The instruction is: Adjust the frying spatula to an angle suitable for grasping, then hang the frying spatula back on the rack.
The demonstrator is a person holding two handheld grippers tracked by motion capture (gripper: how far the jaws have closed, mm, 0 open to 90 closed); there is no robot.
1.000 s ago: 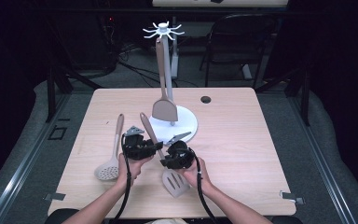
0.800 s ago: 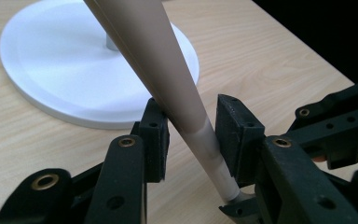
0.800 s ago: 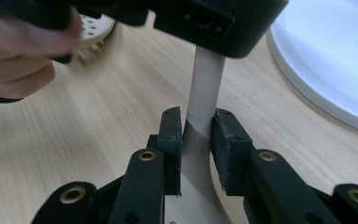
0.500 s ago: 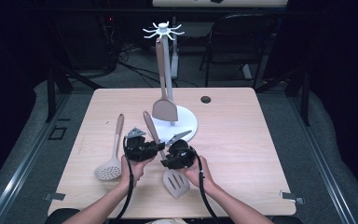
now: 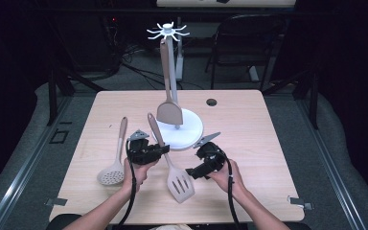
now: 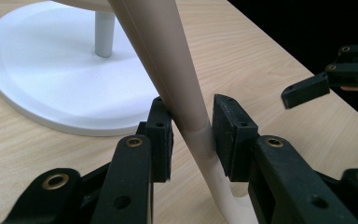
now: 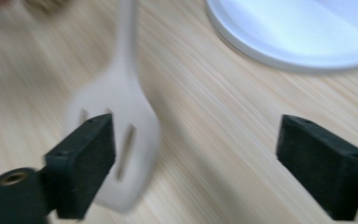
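A beige slotted spatula (image 5: pixel 179 184) lies on the wooden table (image 5: pixel 258 143), its handle rising toward the rack. My left gripper (image 5: pixel 161 150) is shut on that handle (image 6: pixel 186 107), one black pad on each side of it. My right gripper (image 5: pixel 195 164) stands open just right of the spatula's head (image 7: pixel 121 121), apart from it; its jaws also show at the right edge of the left gripper view (image 6: pixel 307 88). The right gripper view is blurred by motion.
A white utensil rack (image 5: pixel 172 72) stands on a round base (image 5: pixel 191 132) behind the grippers, with a solid spatula (image 5: pixel 168 112) hanging from its hooks. A beige skimmer spoon (image 5: pixel 111 176) lies at the left. A dark hole (image 5: pixel 212 102) sits near the table's far edge.
My right gripper has drawn away to the right from beside the left one. The left gripper stays on the spatula handle.
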